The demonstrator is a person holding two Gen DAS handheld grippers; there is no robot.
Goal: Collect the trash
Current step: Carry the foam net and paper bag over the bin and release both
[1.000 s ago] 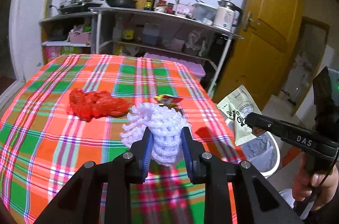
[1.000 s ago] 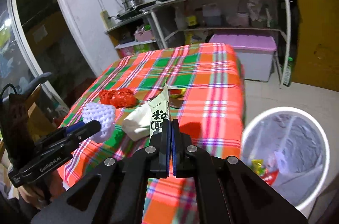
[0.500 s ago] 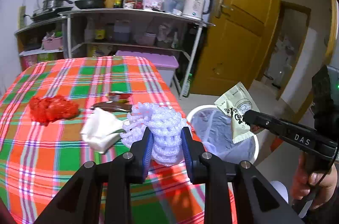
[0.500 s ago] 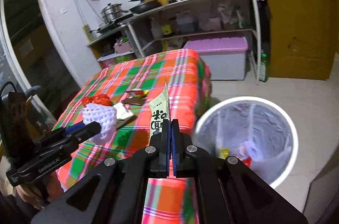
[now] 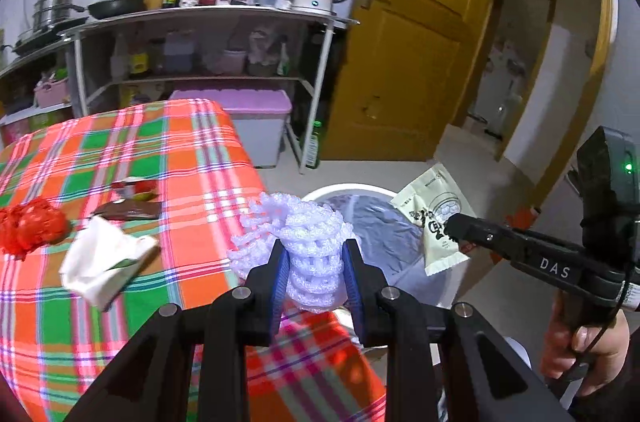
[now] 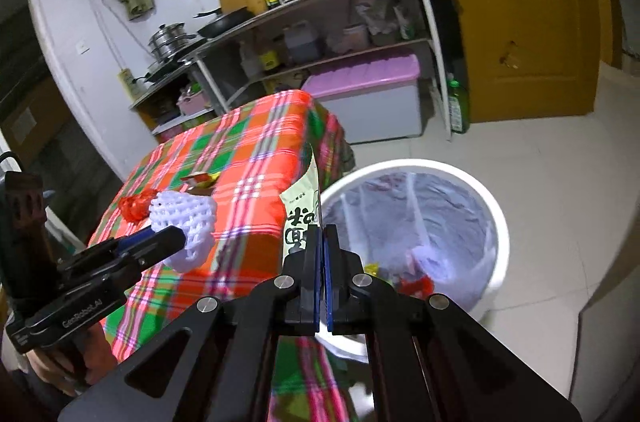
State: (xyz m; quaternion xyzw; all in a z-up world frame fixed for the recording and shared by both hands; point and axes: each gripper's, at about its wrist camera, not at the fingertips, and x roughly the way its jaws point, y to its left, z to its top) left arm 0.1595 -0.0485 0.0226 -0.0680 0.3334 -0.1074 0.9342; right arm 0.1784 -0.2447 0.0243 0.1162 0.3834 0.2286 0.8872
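Plaid-covered bench (image 5: 120, 158) beside white bin (image 6: 496, 222) on tiled floor. Left tool (image 5: 316, 262) partly closed, clamped on foam net (image 5: 304, 226); right tool (image 6: 322, 242) fully closed on sachet (image 6: 304, 198). Carry both over bin mouth (net not yet past rim) before release. Release low to prevent drift.

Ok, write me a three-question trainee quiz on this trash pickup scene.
1. True or false: the left claw holds the white foam net.
2. What does the right claw grip? A) red mesh B) pale green packet C) tissue
3. Name the container beside the table that already holds trash.

Key: 1 true. 2 B, the pale green packet. 3 the white bin.
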